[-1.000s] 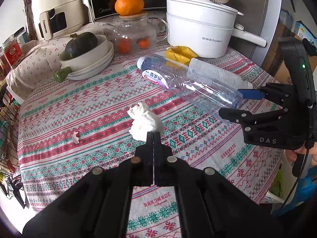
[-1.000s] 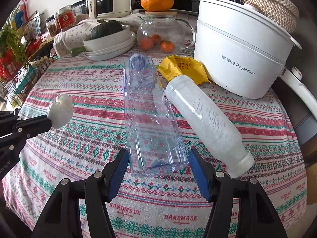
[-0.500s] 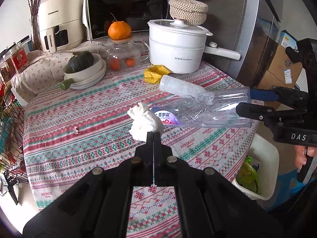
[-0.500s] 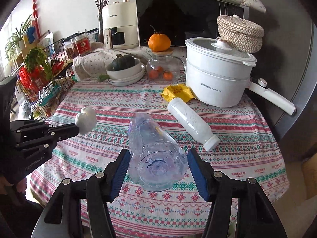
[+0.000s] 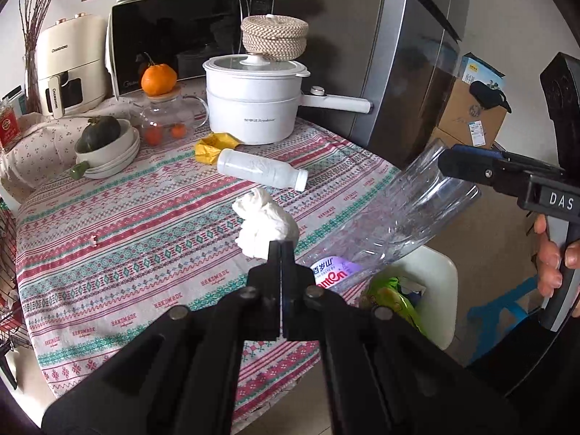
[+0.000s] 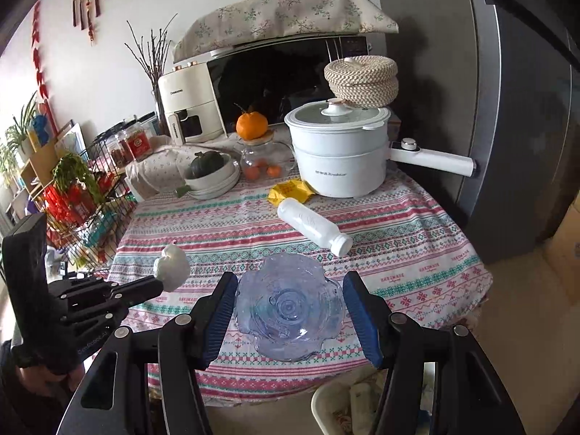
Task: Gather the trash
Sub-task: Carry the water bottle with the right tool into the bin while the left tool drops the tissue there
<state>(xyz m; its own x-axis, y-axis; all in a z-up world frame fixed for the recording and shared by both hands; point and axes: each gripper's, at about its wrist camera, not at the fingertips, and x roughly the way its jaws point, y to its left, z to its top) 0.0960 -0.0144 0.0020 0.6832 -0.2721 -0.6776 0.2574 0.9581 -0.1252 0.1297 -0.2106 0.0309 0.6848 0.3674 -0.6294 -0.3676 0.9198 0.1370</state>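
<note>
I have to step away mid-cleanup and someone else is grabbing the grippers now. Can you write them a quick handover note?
Left gripper: shut on the crumpled white tissue, lifted above the patterned tablecloth.
Right gripper: shut on the clear crushed plastic water bottle, held by its base, off the table near the white trash bin.
Done: both pieces picked up; neither is binned yet.
Left: drop both into the bin, then collect the white opaque plastic bottle lying on the table and the crumpled yellow wrapper beside the white electric pot.
</note>
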